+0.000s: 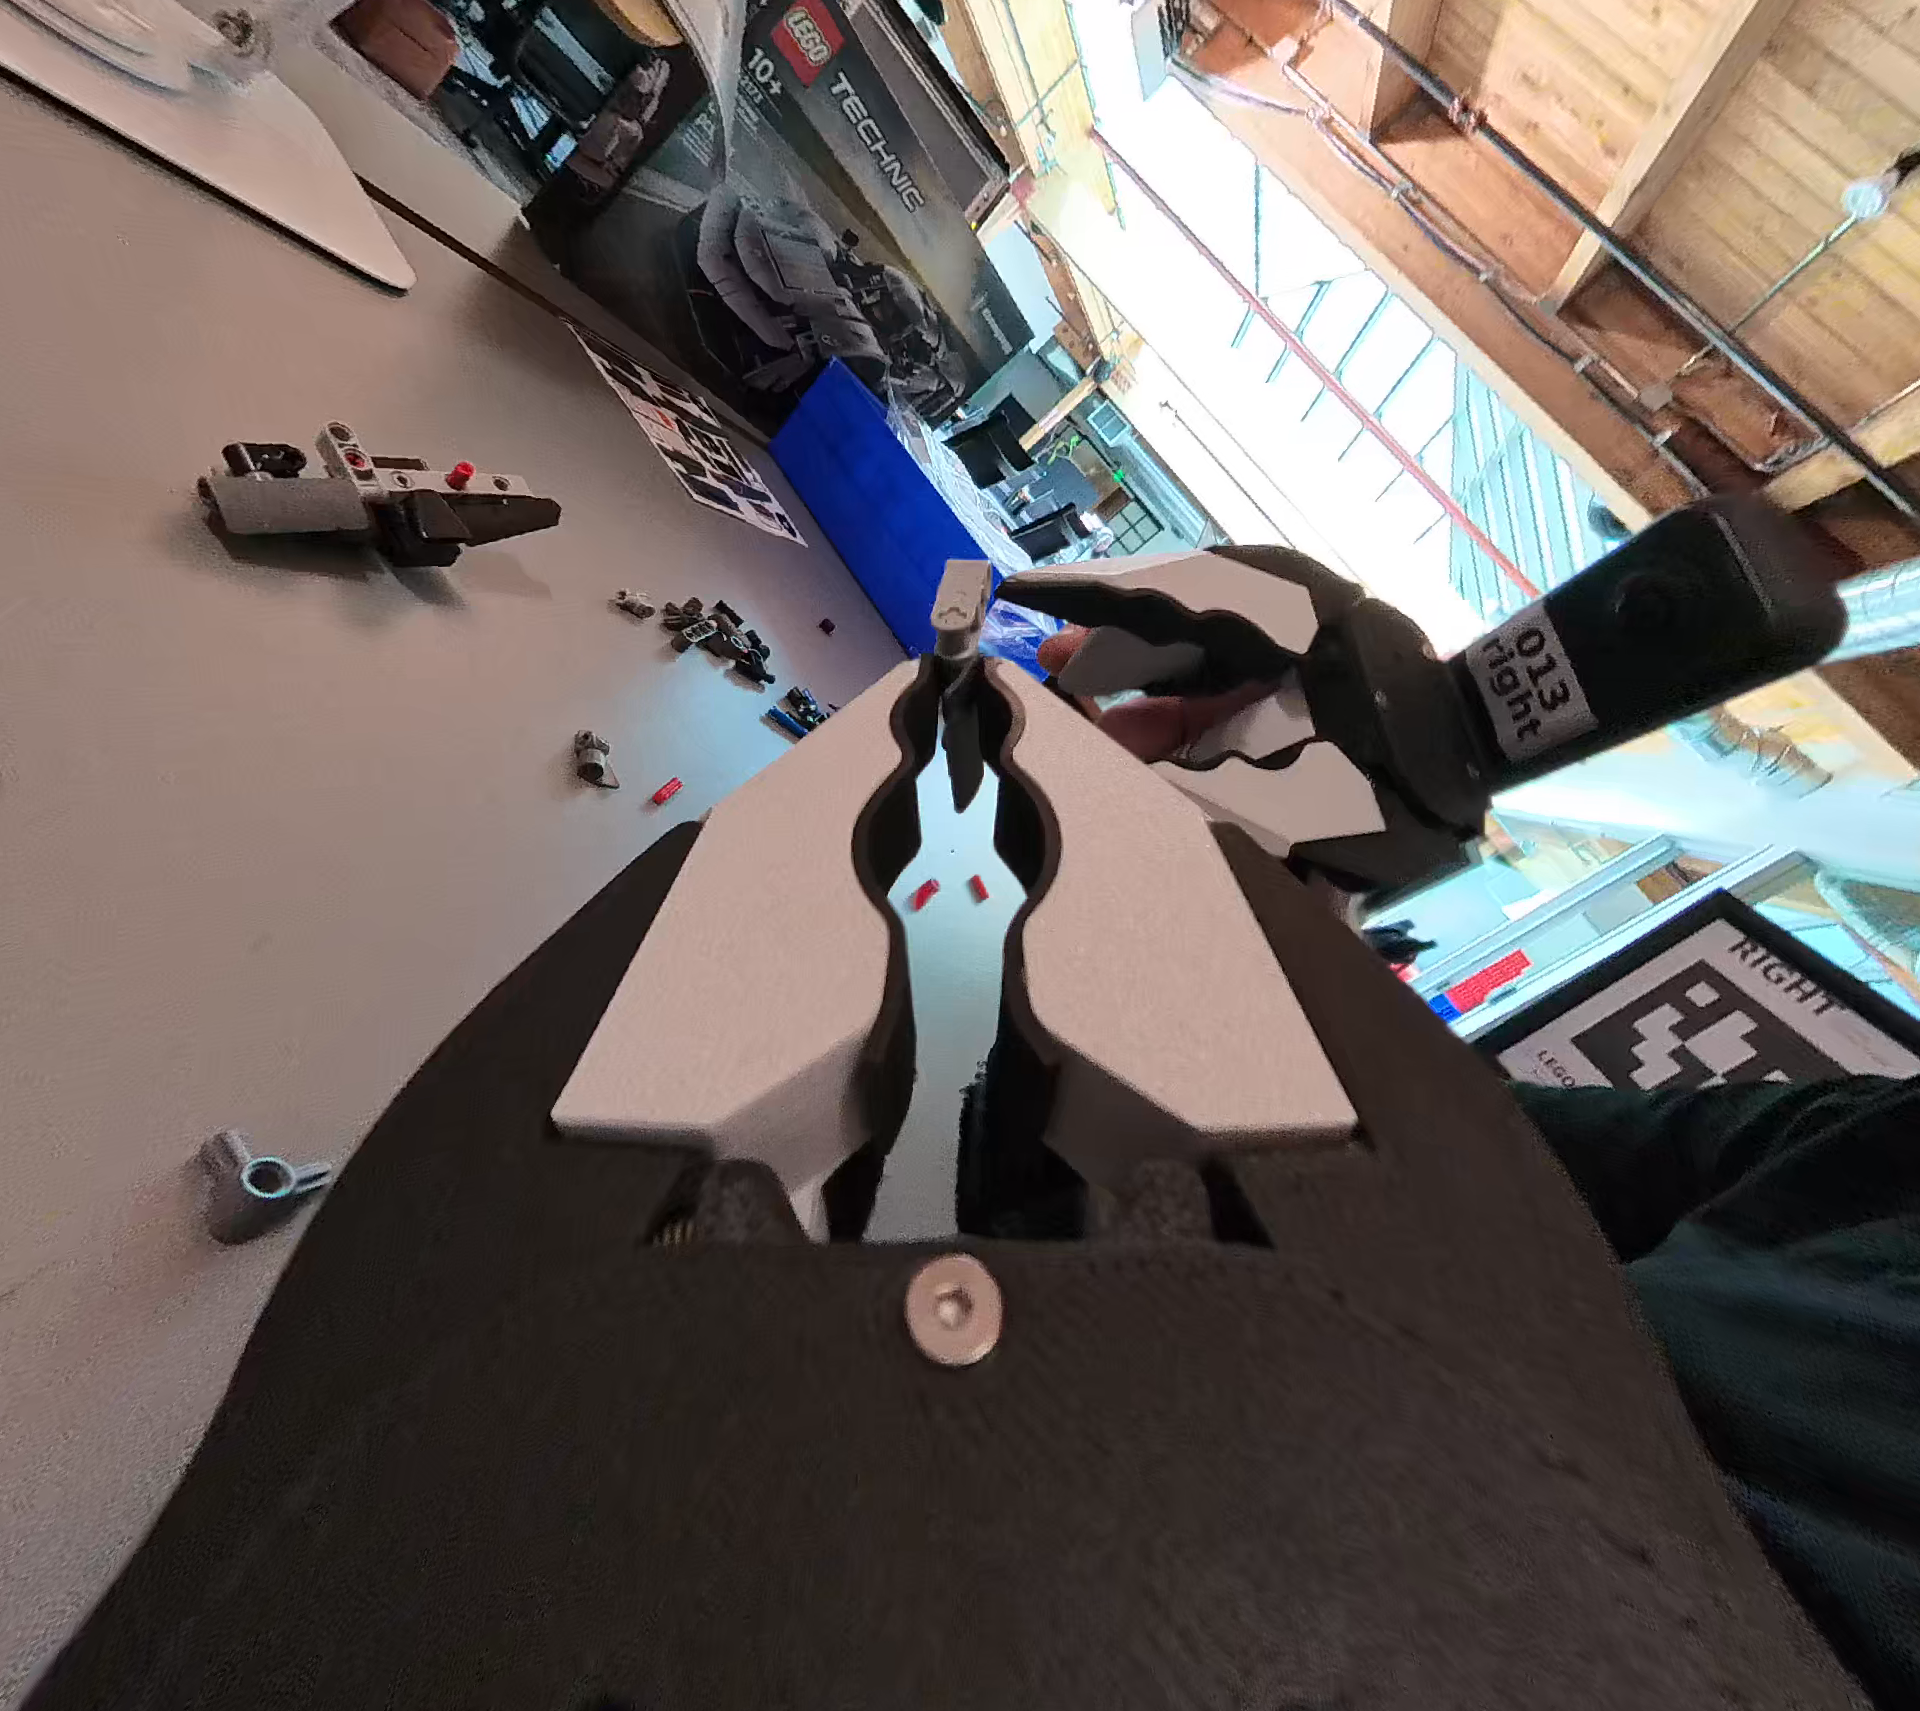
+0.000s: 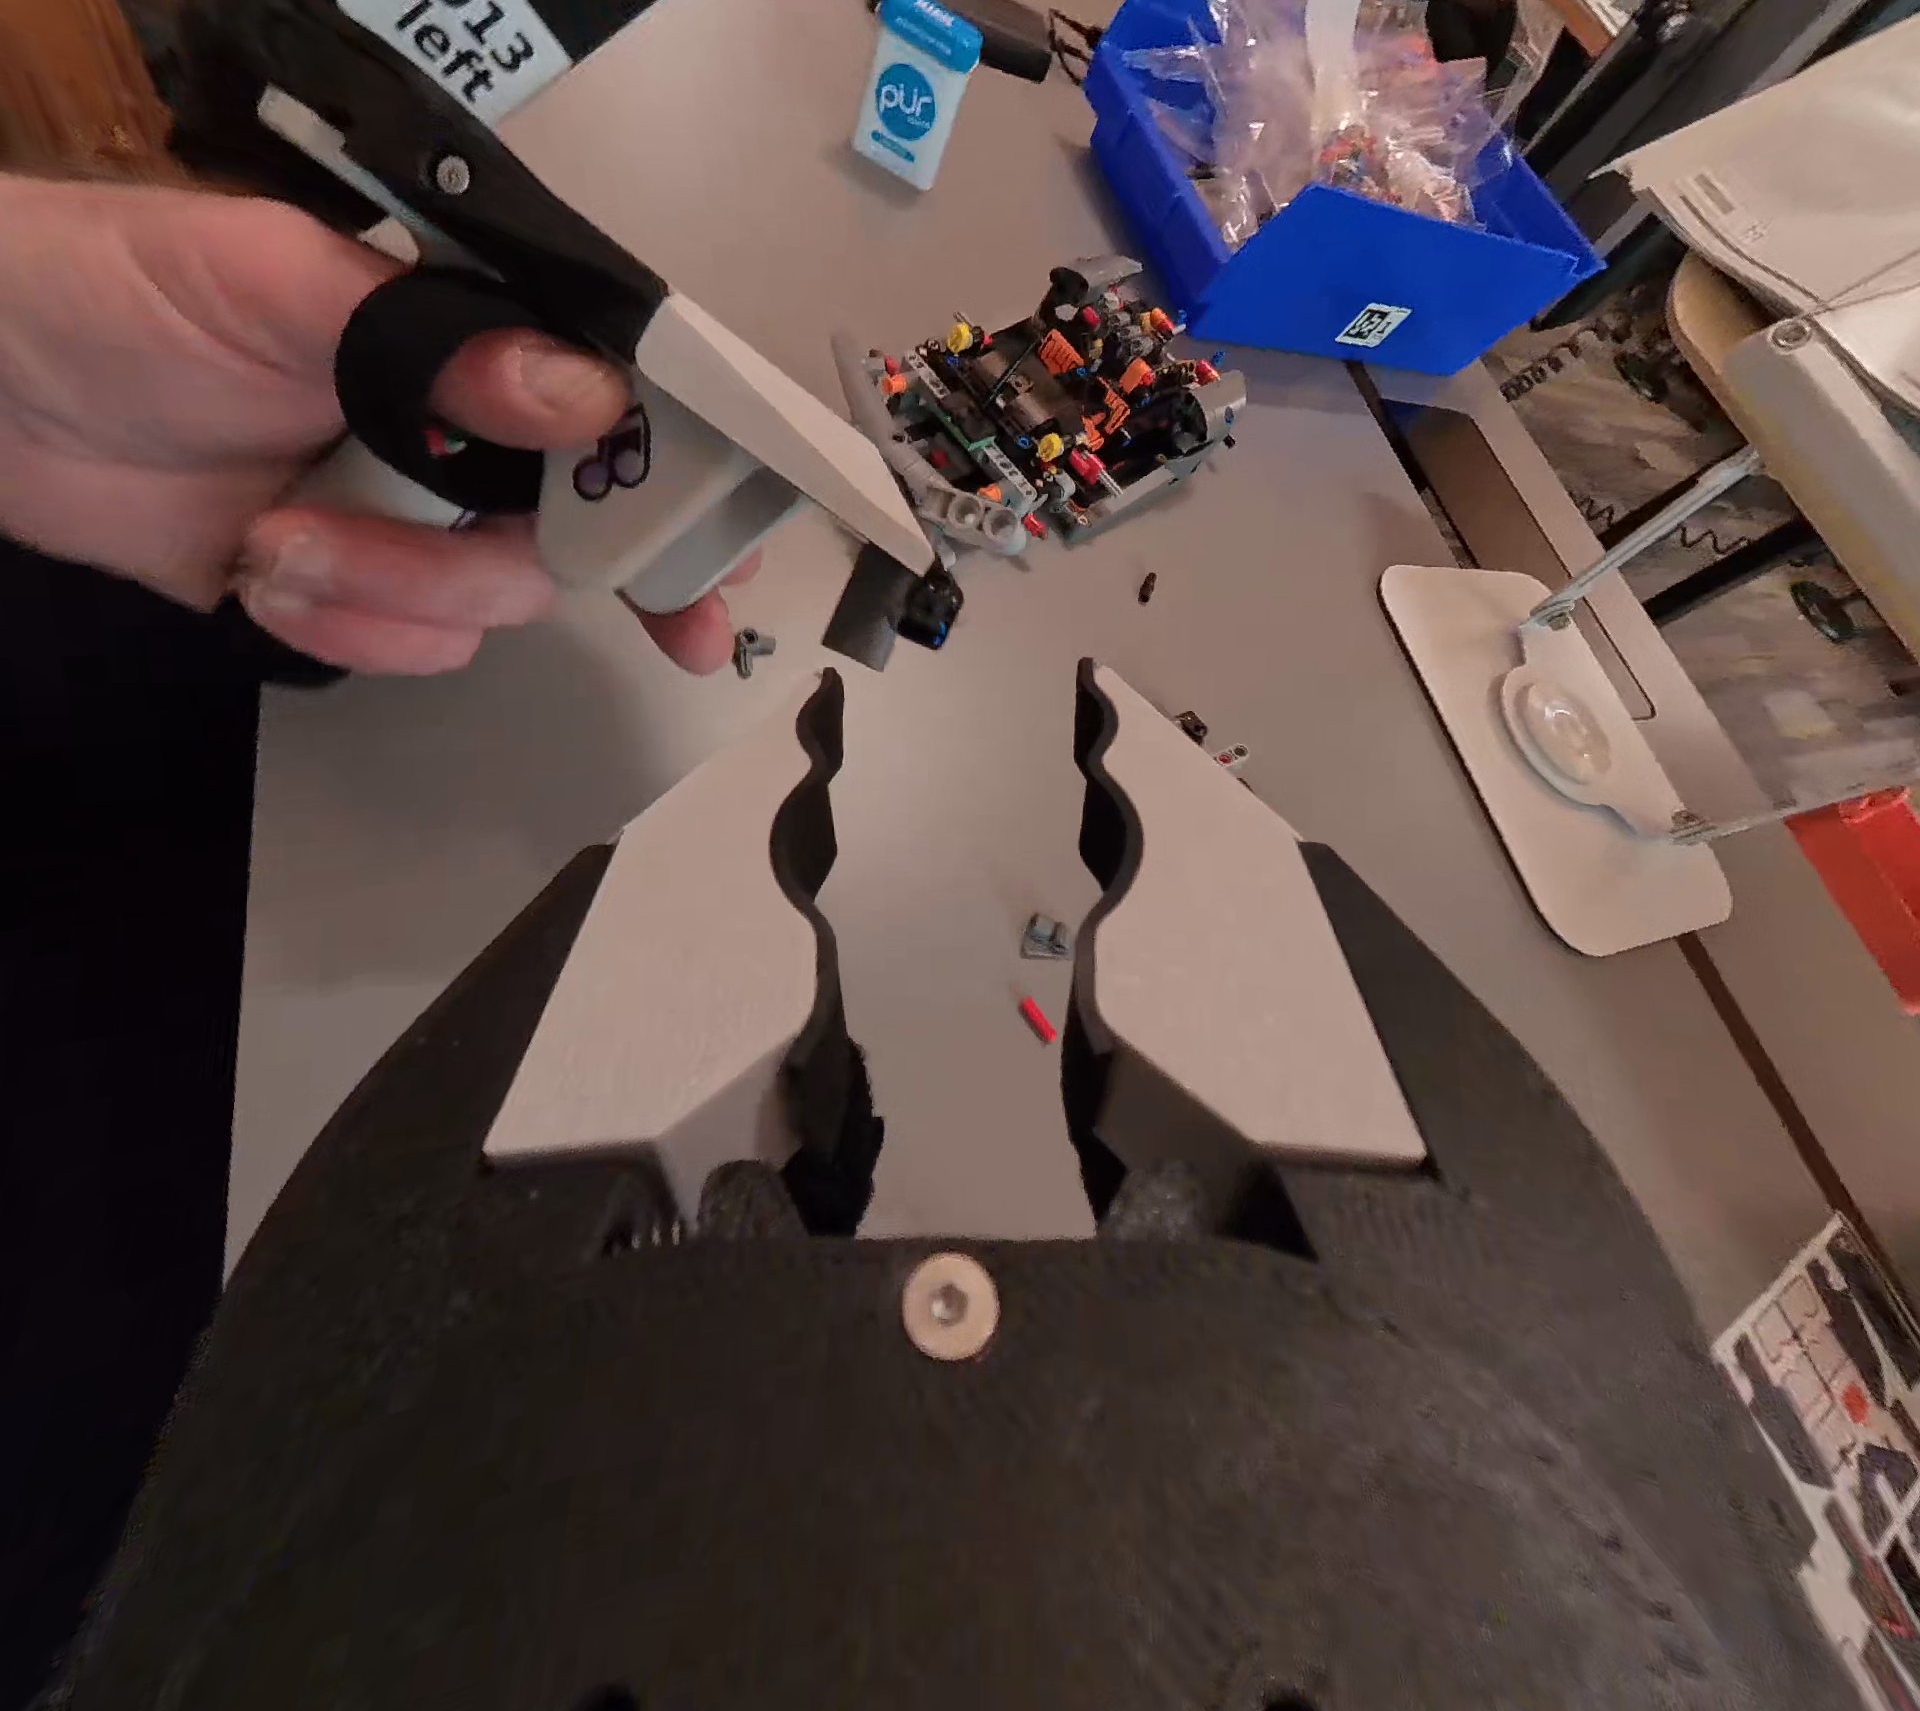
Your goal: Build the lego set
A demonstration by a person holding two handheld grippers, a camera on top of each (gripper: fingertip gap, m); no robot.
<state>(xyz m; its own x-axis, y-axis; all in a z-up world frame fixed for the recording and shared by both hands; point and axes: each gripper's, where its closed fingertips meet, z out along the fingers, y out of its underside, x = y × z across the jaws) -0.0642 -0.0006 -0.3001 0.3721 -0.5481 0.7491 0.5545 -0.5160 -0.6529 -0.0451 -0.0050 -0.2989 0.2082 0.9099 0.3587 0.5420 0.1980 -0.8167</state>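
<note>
My left gripper (image 1: 956, 669) is shut on a small lego piece (image 1: 961, 617), a grey connector on a black blade-like part, held up above the table. In the right wrist view the same gripper (image 2: 899, 570) shows at upper left with the black part (image 2: 883, 617) at its tips. My right gripper (image 2: 956, 685) is open and empty, just below and short of the held piece; in the left wrist view it (image 1: 1039, 633) sits right beside the piece. The main lego model (image 2: 1049, 404) lies on the grey table. A small grey-black sub-assembly (image 1: 374, 498) lies apart.
A blue bin (image 2: 1340, 279) of plastic bags stands behind the model. Loose pieces (image 1: 717, 633), a red pin (image 2: 1036, 1019), a grey piece (image 2: 1047, 937) and a grey connector (image 1: 255, 1178) lie on the table. A white stand base (image 2: 1558, 757), sticker sheet (image 2: 1849, 1412) and set box (image 1: 831, 207) are nearby. Both grippers' tips are close together, under 4 cm apart. The red pin (image 2: 1036, 1019) is about 15 cm from both grippers' fingertips. My left wrist view (image 1: 667, 795) looks at it from another angle.
</note>
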